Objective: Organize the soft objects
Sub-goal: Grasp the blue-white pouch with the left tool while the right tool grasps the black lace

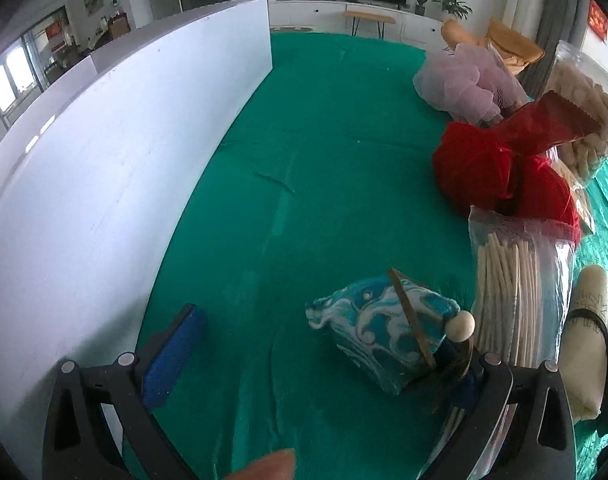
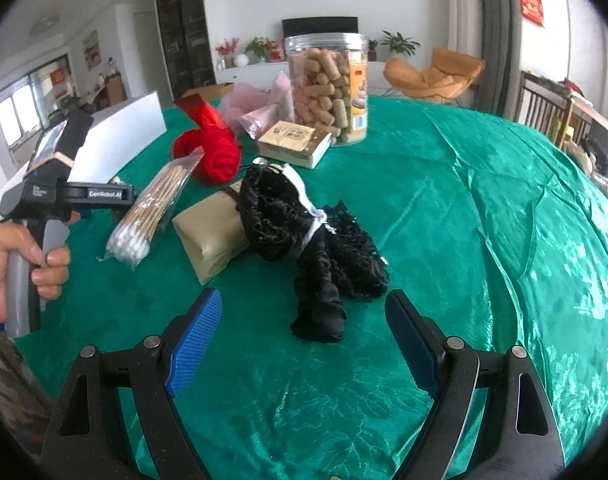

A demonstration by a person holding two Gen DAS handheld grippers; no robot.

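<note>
In the left wrist view a blue-and-white patterned pouch (image 1: 384, 336) with a wooden bead lies on the green cloth between my left gripper's (image 1: 324, 356) open fingers, close to the right one. A red soft bundle (image 1: 476, 168) and pink mesh puff (image 1: 464, 80) lie further right. In the right wrist view my right gripper (image 2: 304, 332) is open, just short of a black lace garment (image 2: 316, 240) on the cloth. The red bundle (image 2: 216, 148) and pink puff (image 2: 256, 108) sit behind. The left gripper's body (image 2: 60, 188) shows at left, its fingers hidden.
A white box wall (image 1: 124, 160) runs along the left. A bag of cotton swabs (image 2: 152, 212), a beige packet (image 2: 212, 236), a flat tan box (image 2: 296, 144) and a clear jar of cork-like pieces (image 2: 328, 88) stand on the green-clothed table (image 2: 484, 200).
</note>
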